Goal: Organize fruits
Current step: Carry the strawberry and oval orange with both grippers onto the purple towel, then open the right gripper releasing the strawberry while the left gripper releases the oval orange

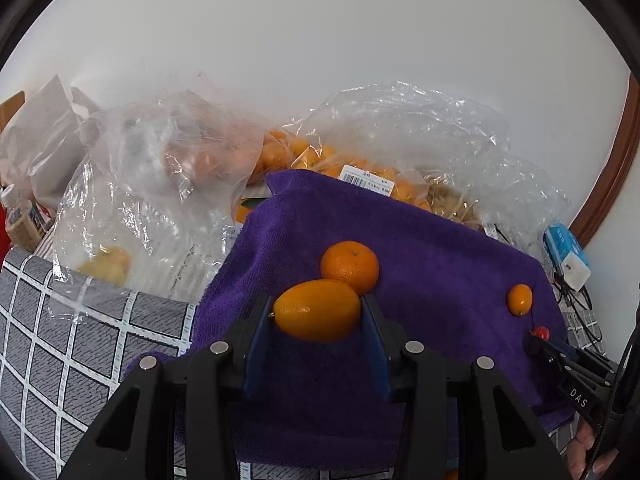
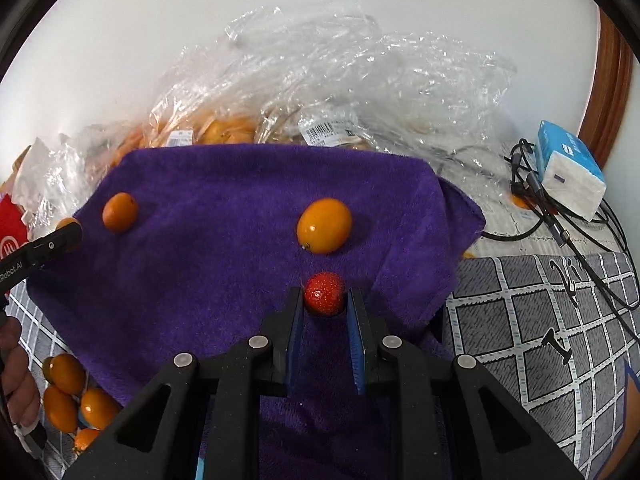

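Note:
My left gripper (image 1: 316,309) is shut on an oval orange kumquat (image 1: 320,320), held crosswise between the blue pads low over a purple towel (image 1: 440,240). Just behind it a round mandarin (image 1: 350,266) lies on the towel. My right gripper (image 2: 325,296) is shut on a red strawberry (image 2: 324,292) above the towel's (image 2: 208,280) near part. A second kumquat (image 2: 324,225) lies on the towel just beyond the strawberry, and it shows at the right in the left wrist view (image 1: 520,299). The mandarin (image 2: 119,212) and left gripper (image 2: 69,234) appear at the left.
Clear plastic bags (image 1: 168,168) of orange fruit (image 2: 224,128) crowd the back against a white wall. Several loose kumquats (image 2: 68,392) lie left of the towel on a grey checked tablecloth (image 2: 540,320). A blue tissue pack (image 2: 568,172) and black cables (image 2: 560,232) lie at right. A hand (image 2: 16,376) grips the left handle.

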